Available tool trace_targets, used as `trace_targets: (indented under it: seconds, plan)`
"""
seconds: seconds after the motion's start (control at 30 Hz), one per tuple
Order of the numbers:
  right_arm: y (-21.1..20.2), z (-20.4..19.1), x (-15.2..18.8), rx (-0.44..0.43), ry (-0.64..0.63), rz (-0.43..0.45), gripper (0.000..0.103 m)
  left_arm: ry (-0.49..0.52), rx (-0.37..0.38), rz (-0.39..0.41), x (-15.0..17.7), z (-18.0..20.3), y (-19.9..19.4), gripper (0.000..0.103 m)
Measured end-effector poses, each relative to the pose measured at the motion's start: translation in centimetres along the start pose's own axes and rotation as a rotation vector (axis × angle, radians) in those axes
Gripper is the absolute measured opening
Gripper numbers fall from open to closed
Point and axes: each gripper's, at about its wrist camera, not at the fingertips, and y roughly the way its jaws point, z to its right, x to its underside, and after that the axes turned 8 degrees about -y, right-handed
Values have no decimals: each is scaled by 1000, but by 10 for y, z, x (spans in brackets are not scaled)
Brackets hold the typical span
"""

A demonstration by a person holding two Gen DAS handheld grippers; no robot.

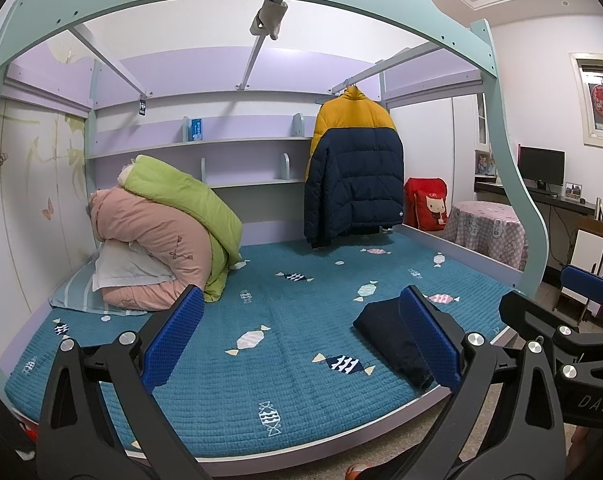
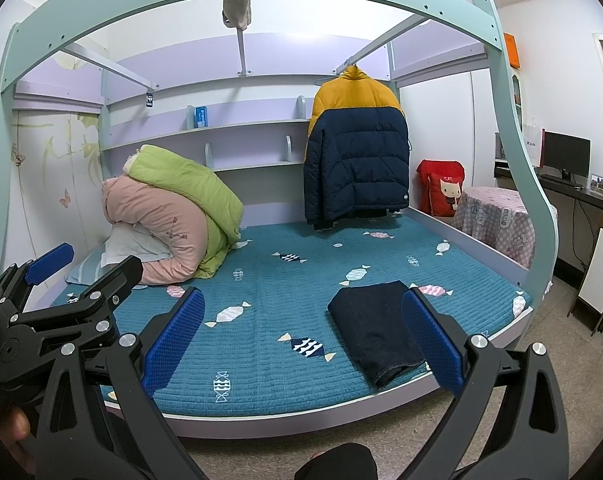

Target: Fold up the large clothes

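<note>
On the near right part of the bed (image 2: 261, 360), a folded dark garment (image 2: 373, 328) lies flat. Left gripper (image 1: 301, 344) and right gripper (image 2: 303, 344) hover before the bed, fingers spread wide, holding nothing. A puffer jacket (image 2: 355, 152) hangs at the far side.

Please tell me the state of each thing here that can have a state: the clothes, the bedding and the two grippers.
dark garment: folded, flat on the bed near its front edge
puffer jacket: hanging from the rail, unfolded
quilts: rolled, piled at the left
left gripper: open, empty
right gripper: open, empty
</note>
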Motion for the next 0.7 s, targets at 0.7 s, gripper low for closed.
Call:
trace_targets:
  seconds: [0.7]
  plan:
    - [60,-41,4,-48,-40,-80,95,-61,-38,-85,15,-57,53,98]
